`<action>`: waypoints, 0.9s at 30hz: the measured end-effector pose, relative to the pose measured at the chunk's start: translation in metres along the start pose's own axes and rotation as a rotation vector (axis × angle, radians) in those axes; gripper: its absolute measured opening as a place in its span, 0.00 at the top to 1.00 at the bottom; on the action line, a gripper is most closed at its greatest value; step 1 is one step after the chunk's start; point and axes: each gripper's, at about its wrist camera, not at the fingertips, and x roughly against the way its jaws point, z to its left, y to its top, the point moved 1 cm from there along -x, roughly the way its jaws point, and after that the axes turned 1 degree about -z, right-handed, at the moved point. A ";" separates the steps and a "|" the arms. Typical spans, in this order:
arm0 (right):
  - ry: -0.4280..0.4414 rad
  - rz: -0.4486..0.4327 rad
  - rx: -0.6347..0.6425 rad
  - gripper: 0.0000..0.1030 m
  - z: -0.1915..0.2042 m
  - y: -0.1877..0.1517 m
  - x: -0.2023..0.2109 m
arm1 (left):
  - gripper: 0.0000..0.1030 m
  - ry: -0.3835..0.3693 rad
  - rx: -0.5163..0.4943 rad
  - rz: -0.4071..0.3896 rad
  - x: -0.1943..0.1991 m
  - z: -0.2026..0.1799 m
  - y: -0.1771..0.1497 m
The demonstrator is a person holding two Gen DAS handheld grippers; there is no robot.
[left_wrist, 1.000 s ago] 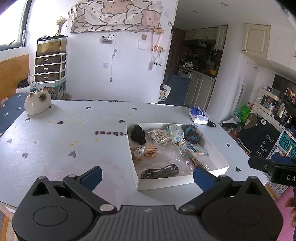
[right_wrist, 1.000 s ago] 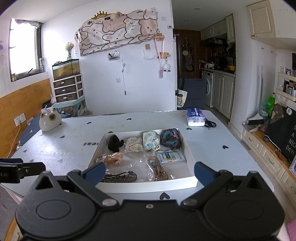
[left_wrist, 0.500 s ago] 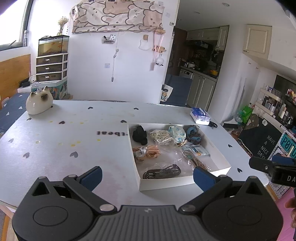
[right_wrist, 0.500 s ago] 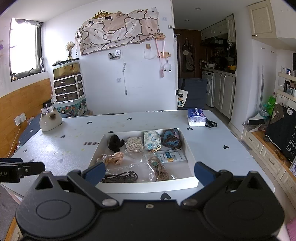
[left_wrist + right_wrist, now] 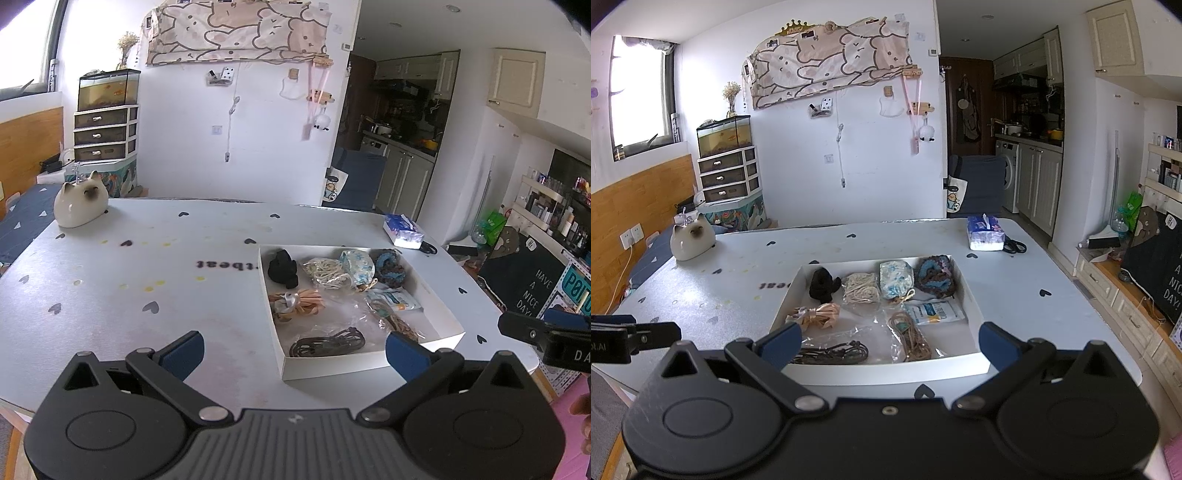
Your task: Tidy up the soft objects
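Observation:
A shallow white box [image 5: 886,369] [image 5: 332,363] on the table holds several soft items: a black fabric piece [image 5: 823,284] [image 5: 282,272], a cream cord bundle [image 5: 861,288], a blue patterned pouch [image 5: 895,279], a dark knitted piece [image 5: 935,276], an orange ribbon bundle [image 5: 814,316] [image 5: 297,301], dark cords [image 5: 834,353] [image 5: 327,342], a tan cord in a clear bag [image 5: 910,338] and a white packet [image 5: 934,313]. My left gripper [image 5: 293,354] hovers open at the box's near left corner. My right gripper [image 5: 890,341] hovers open over the box's near edge. Both hold nothing.
A white cat figurine [image 5: 79,205] [image 5: 692,240] sits at the table's far left. A tissue pack [image 5: 984,233] and black scissors [image 5: 1015,245] lie at the far right. The table [image 5: 129,295] has heart marks. Low cabinets and shelves stand to the right.
The left wrist view has shifted slightly, with the box sitting a little further right and nearer. The right gripper has barely moved. Both stay open.

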 end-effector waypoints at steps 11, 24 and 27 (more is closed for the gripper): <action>-0.001 0.000 0.000 0.00 0.000 0.000 -0.001 | 0.00 0.003 0.002 0.002 0.000 0.006 0.001; -0.001 0.000 0.001 0.00 0.000 0.001 -0.001 | 0.00 0.004 0.002 0.002 0.000 0.005 0.001; -0.001 0.001 0.000 0.00 0.000 0.001 -0.001 | 0.00 0.003 0.001 0.002 0.000 0.006 0.001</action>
